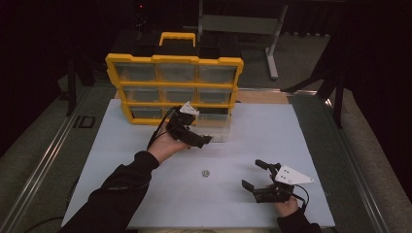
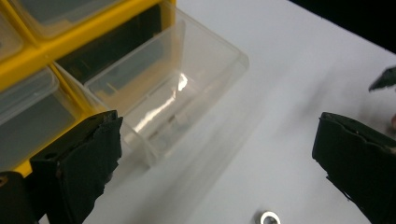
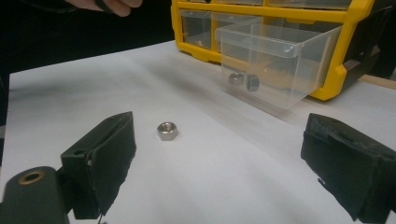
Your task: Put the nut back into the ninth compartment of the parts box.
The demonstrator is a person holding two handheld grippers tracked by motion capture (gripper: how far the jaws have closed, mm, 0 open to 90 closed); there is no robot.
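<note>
Jaws of the left hand-held gripper [image 1: 203, 141] stand wide apart with nothing between them; it is held above the white surface [image 1: 121, 145] just in front of the pulled-out clear drawer [image 1: 214, 127], pointing toward the person's right. In the left gripper view that drawer [image 2: 163, 88] runs with its long axis from the yellow organizer [image 2: 56, 42] diagonally out over the surface, its open top up. The right hand-held gripper [image 1: 256, 174] sits low at the near right of the surface, jaws likewise spread and empty, pointing left toward the middle. Between the two, well apart from both, a small metal hex nut [image 1: 206, 173] lies flat on the surface, its bore facing up; the right gripper view shows the nut [image 3: 166, 130] ahead of the left jaw, nearer than the drawer. Two further nuts [image 3: 243, 80] rest on the drawer floor near its front wall. The organizer [image 1: 175, 87] stands at the far edge of the surface, drawer fronts toward the person, handle [image 1: 178, 37] on top.
</note>
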